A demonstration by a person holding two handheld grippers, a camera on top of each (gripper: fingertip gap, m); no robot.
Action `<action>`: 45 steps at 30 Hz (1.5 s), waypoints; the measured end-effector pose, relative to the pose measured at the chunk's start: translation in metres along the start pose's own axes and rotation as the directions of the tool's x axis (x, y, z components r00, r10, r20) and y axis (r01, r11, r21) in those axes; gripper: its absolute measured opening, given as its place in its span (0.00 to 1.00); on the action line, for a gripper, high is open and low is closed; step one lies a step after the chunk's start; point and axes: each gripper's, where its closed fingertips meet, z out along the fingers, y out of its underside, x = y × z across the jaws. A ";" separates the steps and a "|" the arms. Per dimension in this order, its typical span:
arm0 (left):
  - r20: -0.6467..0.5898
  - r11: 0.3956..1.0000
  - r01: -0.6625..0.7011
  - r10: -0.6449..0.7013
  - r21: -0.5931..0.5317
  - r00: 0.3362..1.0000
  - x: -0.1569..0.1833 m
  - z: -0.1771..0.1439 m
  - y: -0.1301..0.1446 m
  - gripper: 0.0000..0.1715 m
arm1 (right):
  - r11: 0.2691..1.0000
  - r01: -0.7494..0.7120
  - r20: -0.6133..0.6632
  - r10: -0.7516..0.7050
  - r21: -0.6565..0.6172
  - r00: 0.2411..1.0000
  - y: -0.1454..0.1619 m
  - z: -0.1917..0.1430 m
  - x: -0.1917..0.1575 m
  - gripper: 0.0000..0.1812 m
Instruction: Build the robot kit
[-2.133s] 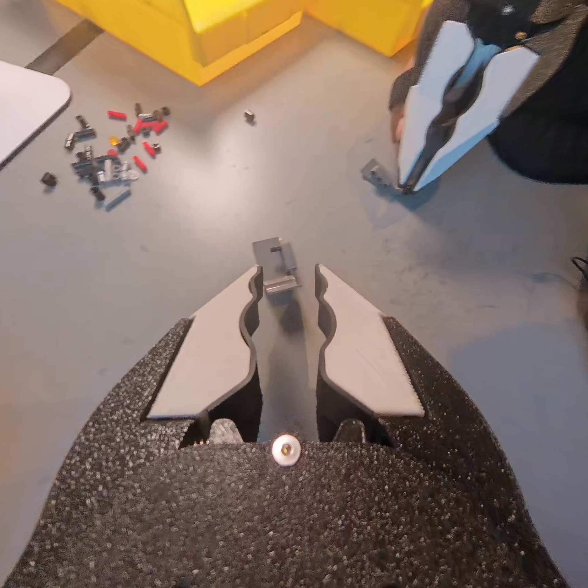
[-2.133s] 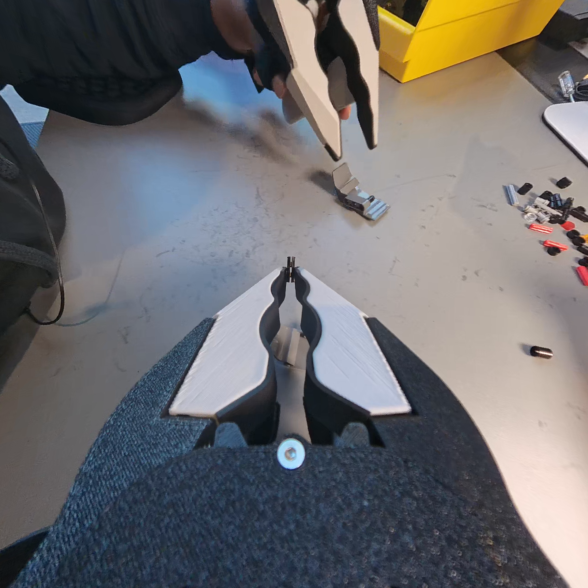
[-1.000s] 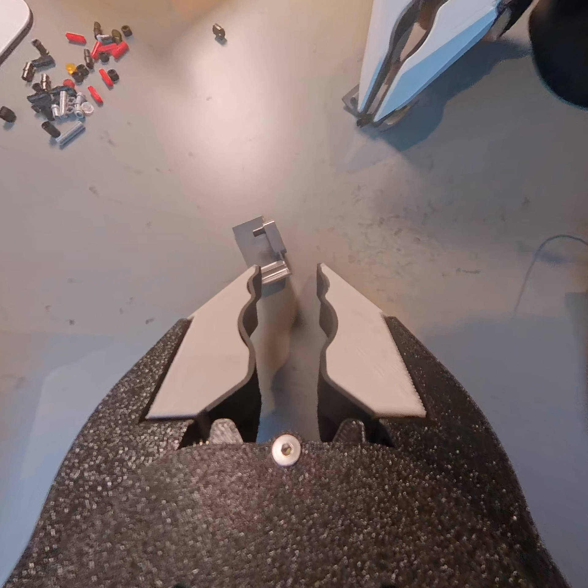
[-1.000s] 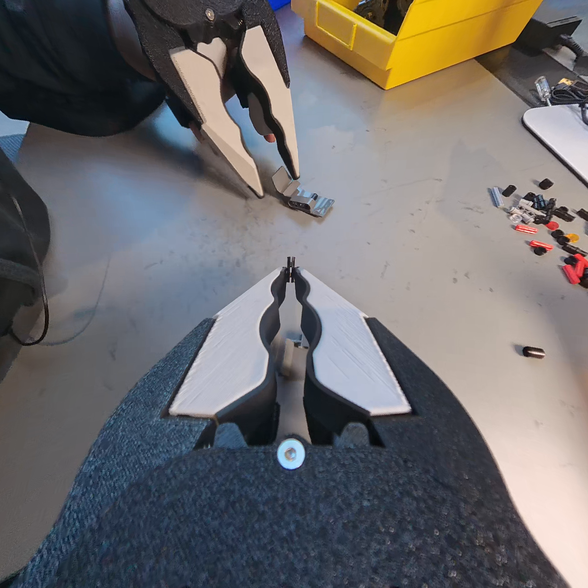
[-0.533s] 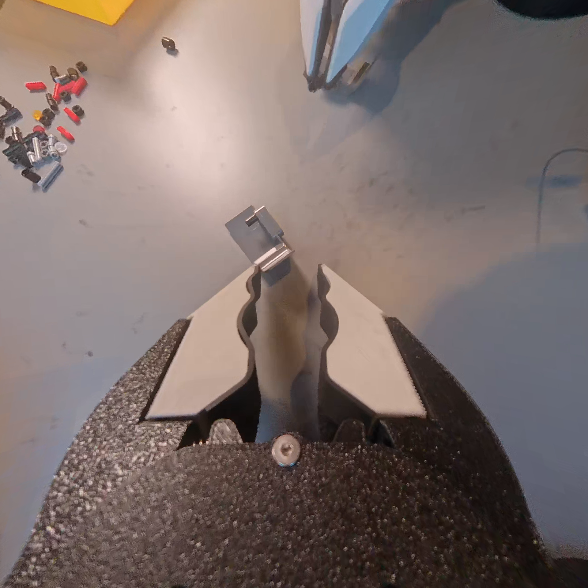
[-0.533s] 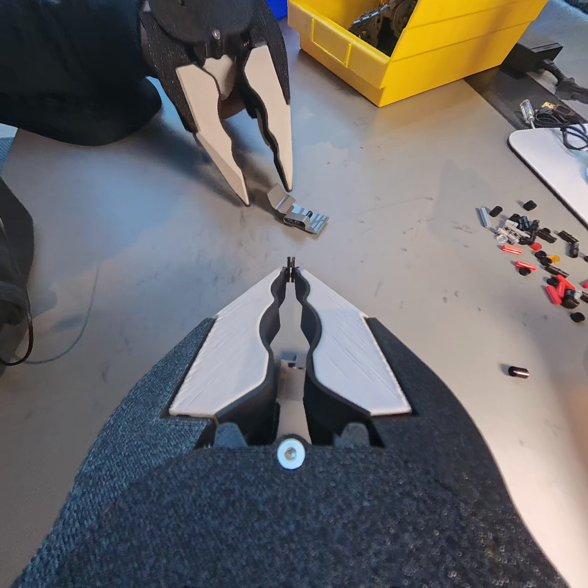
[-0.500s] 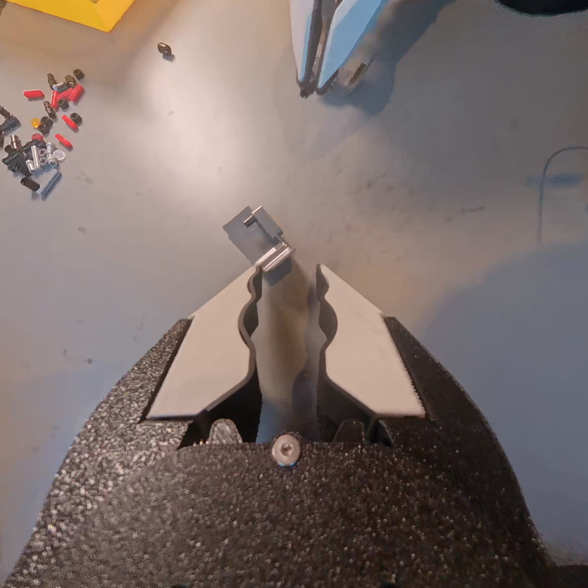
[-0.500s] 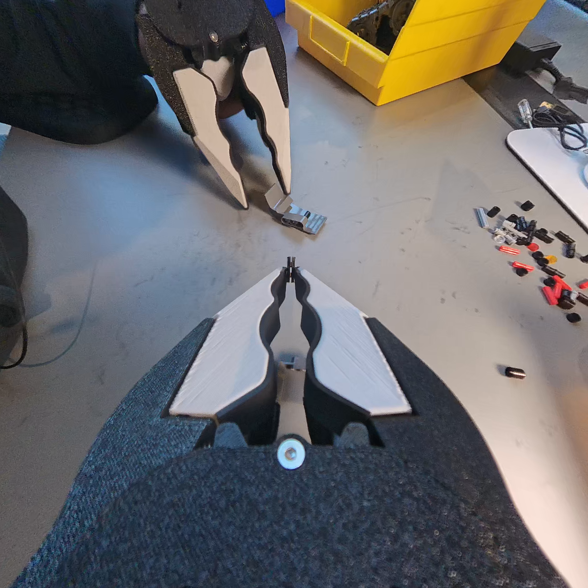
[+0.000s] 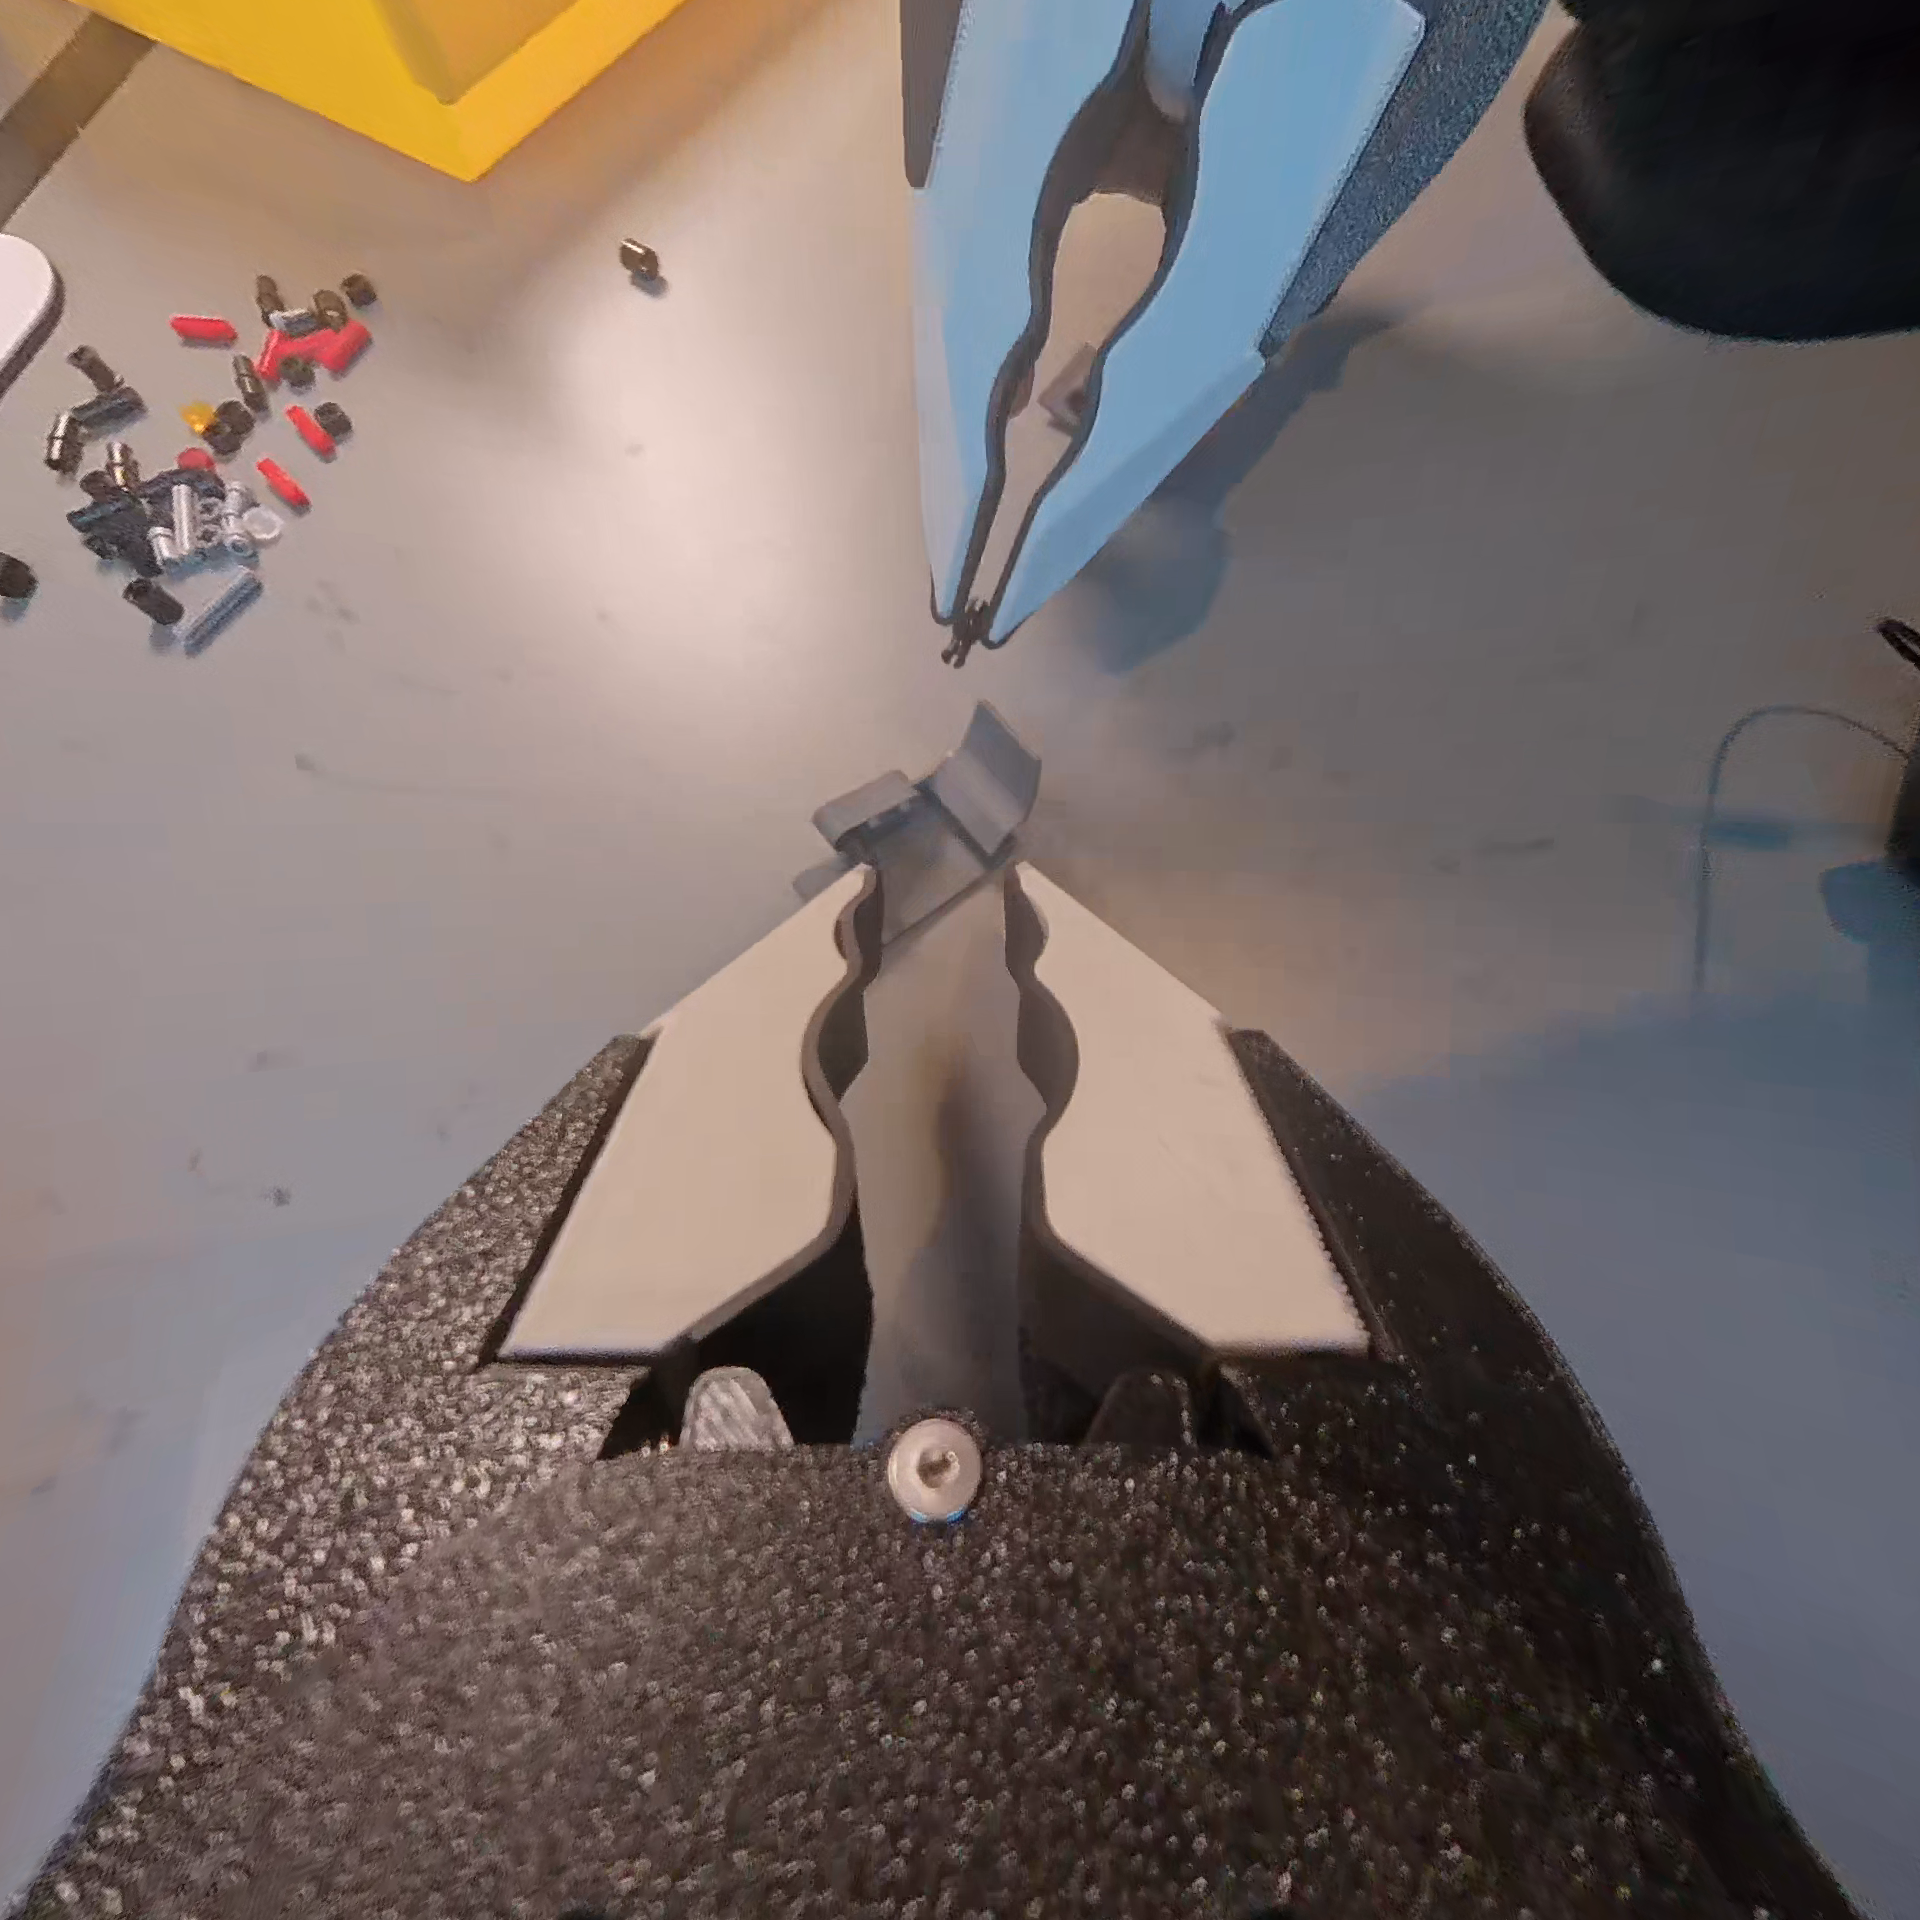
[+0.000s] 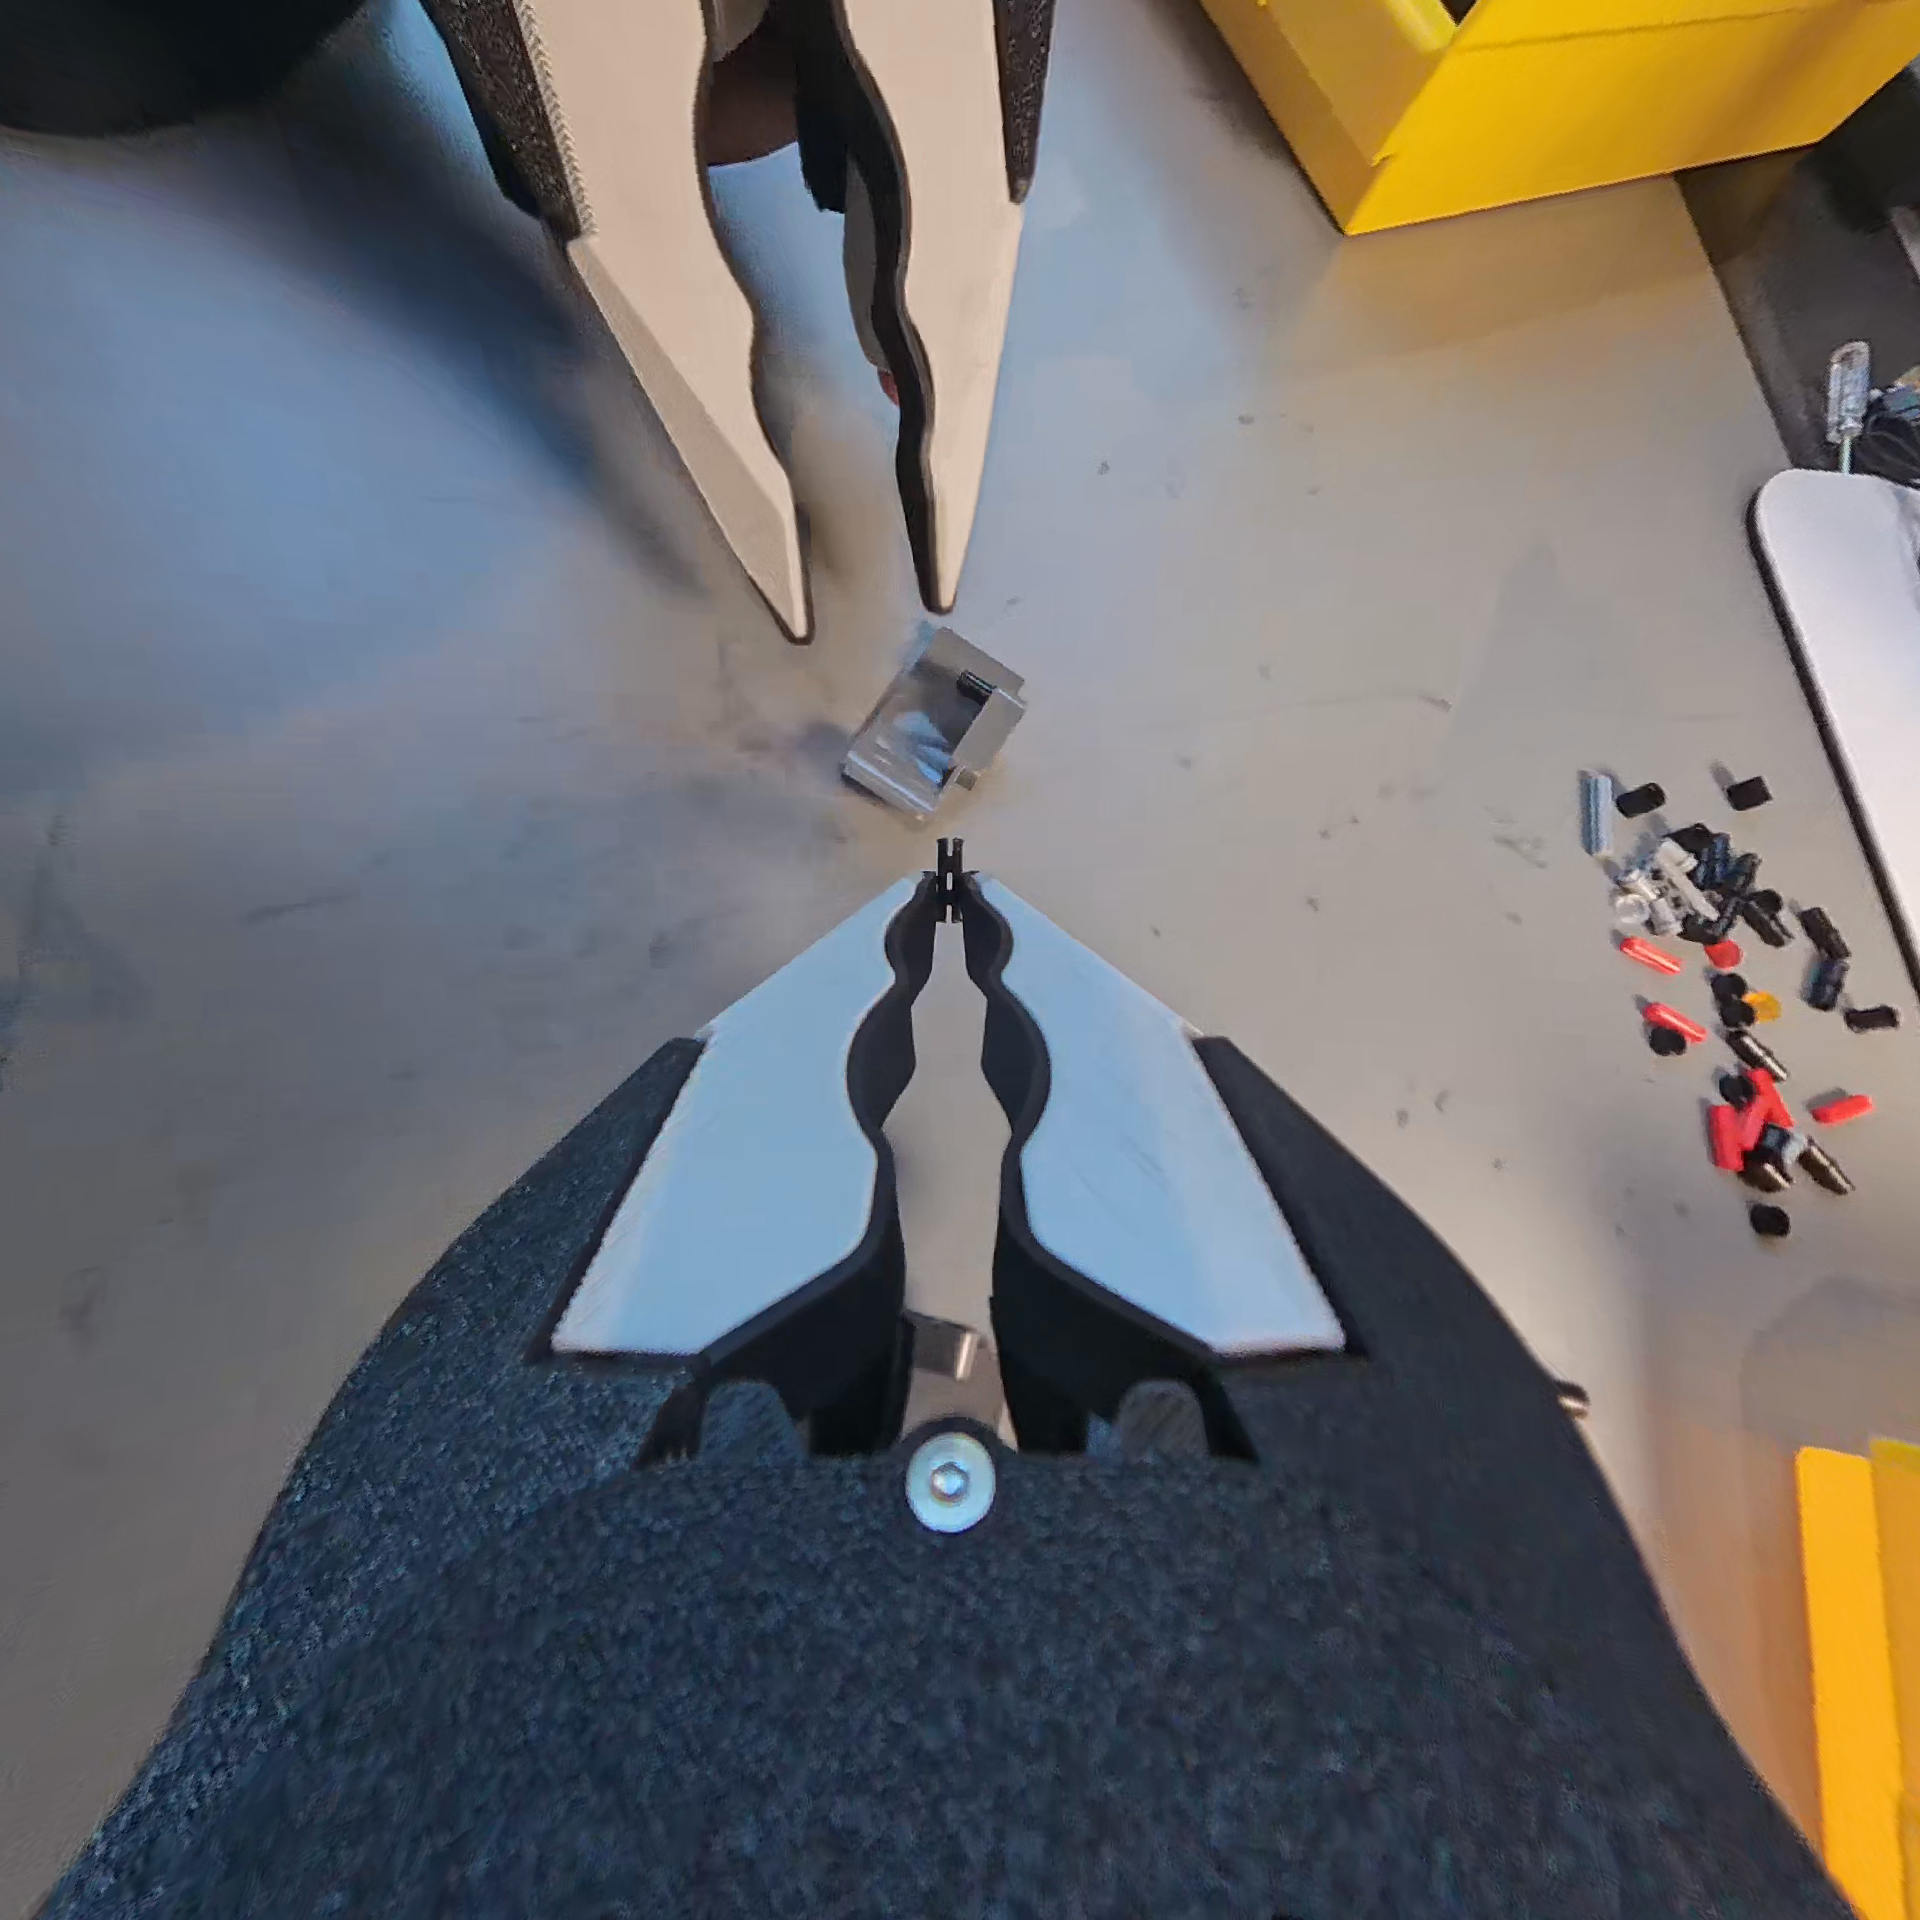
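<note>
Grey bracket (image 10: 932, 720) lies on the worktop (image 10: 312, 831) before the left gripper's (image 9: 935, 883) spread fingers; right gripper (image 10: 948, 883) pinches a small black pin (image 10: 948, 868).

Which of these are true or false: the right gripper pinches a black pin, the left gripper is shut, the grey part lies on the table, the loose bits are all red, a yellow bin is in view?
1. The right gripper pinches a black pin. True.
2. The left gripper is shut. False: its fingers stand apart, by the grey part.
3. The grey part lies on the table. True.
4. The loose bits are all red. False: black, grey and red are mixed.
5. A yellow bin is in view. True.
</note>
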 end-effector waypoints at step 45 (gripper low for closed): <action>-0.170 0.956 -0.294 0.289 -0.006 0.942 0.016 0.039 -0.009 0.06 | 0.968 0.208 0.312 -0.244 0.144 0.918 0.009 0.005 -0.028 0.01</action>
